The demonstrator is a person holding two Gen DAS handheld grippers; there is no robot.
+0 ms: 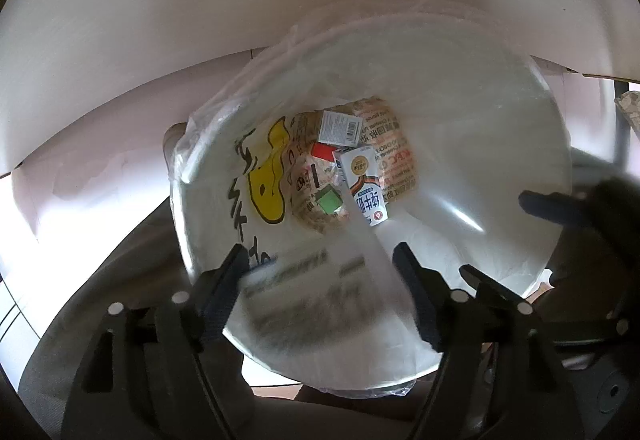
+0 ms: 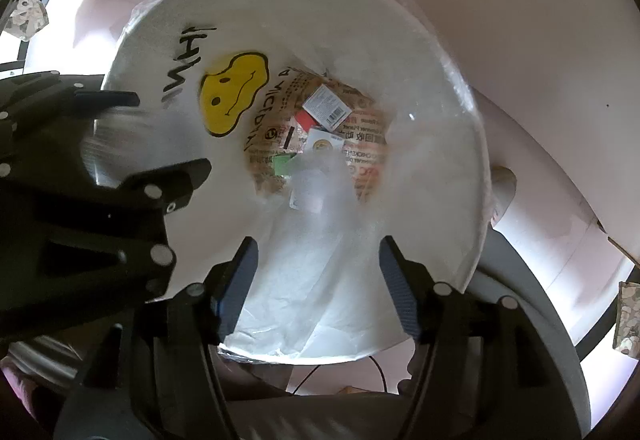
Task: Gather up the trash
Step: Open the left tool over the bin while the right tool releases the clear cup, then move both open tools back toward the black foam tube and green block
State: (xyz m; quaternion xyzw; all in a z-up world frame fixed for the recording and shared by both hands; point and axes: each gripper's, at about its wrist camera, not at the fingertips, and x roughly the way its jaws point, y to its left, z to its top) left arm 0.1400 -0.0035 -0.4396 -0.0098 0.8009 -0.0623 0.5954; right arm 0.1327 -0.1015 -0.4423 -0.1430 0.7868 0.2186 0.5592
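Both wrist views look down into a white trash bin (image 1: 500,128) lined with a clear plastic bag, with a yellow smiley face (image 1: 268,180) on its inner wall. At the bottom lie a brown printed paper bag (image 1: 396,156), a white milk carton (image 1: 364,184), a small barcode box (image 1: 340,128) and a green scrap (image 1: 328,200). My left gripper (image 1: 320,260) is open above the rim, with a blurred pale wrapper (image 1: 316,280) falling between its fingers. My right gripper (image 2: 316,256) is open over the bin (image 2: 440,80), with blurred clear plastic (image 2: 320,196) dropping below it.
A white wall or panel (image 1: 200,0) curves behind the bin. The right gripper's black body (image 1: 580,208) shows at the right of the left wrist view; the left gripper's body (image 2: 80,180) fills the left of the right wrist view. A cable (image 2: 380,372) lies on the floor.
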